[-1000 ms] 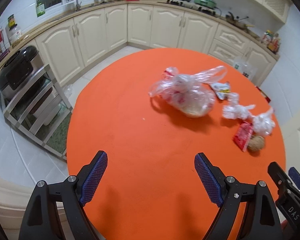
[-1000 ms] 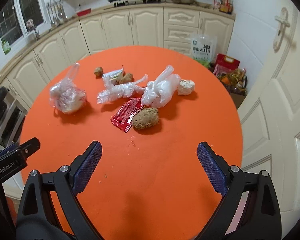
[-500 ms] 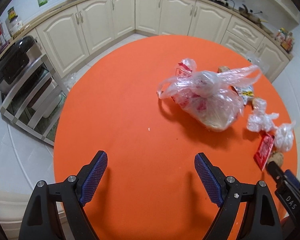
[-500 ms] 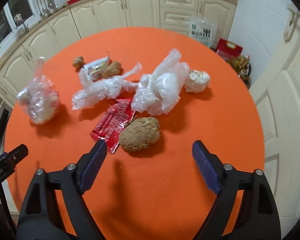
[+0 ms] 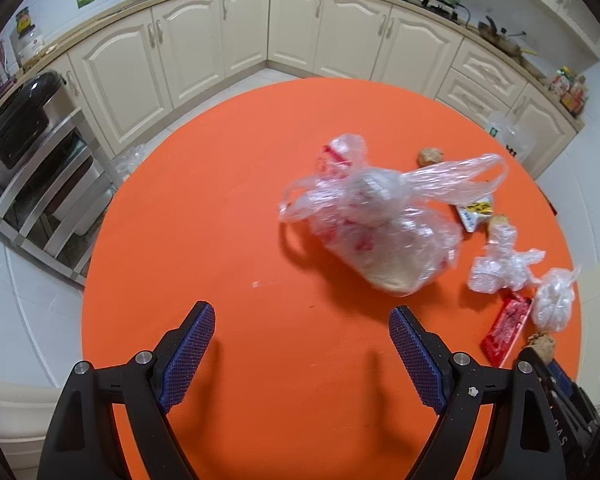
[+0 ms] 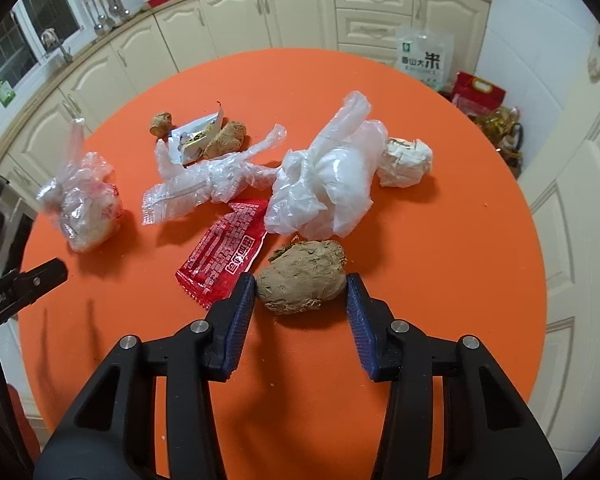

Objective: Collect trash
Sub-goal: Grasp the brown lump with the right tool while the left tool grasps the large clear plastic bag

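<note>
Our right gripper (image 6: 301, 292) has come down over the near side of the litter, and its jaws are closing, far narrower than a second ago, with the brown lump (image 6: 302, 276) now between them. The blue pads (image 6: 242, 304) sit at the lump's two flanks, seemingly just short of a firm squeeze. That tells us the first pick of the clear-up is under way, not yet secured.

Our left gripper (image 5: 300, 354) has also sunk and crept forward over the orange worktop (image 5: 220, 200); it stands wide with nothing between its jaws.

Just beyond the lump lies the red wrapper (image 6: 224, 254), touching it at the left. Farther off are the white plastic bag (image 6: 328, 188), the crumpled clear film (image 6: 204, 188) and a wad of paper (image 6: 406, 160). The knotted bag of scraps (image 5: 380, 232) now looms closer ahead of the left gripper, to its right, likely its target.
</note>
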`<state>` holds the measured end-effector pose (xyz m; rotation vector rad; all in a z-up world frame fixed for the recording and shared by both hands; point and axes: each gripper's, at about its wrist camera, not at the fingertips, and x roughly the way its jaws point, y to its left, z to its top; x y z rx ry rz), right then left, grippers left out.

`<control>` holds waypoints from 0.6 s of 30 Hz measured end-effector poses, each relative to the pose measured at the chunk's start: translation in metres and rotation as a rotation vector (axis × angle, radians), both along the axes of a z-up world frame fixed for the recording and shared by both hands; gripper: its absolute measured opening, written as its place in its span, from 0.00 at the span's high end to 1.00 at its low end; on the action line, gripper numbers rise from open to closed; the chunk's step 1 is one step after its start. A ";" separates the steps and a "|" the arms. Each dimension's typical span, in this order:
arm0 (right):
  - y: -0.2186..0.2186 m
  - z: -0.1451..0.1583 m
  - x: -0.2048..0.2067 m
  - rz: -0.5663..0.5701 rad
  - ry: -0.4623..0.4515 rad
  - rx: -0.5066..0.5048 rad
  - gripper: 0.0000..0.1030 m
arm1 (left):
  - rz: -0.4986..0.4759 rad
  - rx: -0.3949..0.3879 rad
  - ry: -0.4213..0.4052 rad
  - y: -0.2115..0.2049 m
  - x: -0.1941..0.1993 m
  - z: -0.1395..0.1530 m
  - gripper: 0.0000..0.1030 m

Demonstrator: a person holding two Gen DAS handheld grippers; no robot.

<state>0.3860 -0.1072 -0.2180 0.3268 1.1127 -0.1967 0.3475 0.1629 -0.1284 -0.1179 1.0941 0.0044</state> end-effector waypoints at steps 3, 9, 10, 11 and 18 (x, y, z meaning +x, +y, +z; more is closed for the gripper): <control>-0.008 0.002 -0.005 0.002 -0.019 0.015 0.58 | -0.004 -0.007 -0.009 -0.008 0.000 0.004 0.17; -0.025 0.012 -0.015 -0.011 -0.080 0.042 0.58 | -0.001 -0.023 -0.035 -0.025 0.002 0.015 0.17; -0.030 0.014 -0.015 -0.019 -0.090 0.042 0.58 | -0.002 -0.030 -0.042 -0.032 0.001 0.019 0.17; -0.033 0.015 -0.015 -0.022 -0.095 0.038 0.58 | -0.004 -0.033 -0.046 -0.035 0.002 0.020 0.17; -0.043 0.024 0.007 0.022 -0.122 -0.005 0.58 | -0.007 -0.031 -0.042 -0.055 0.028 0.022 0.17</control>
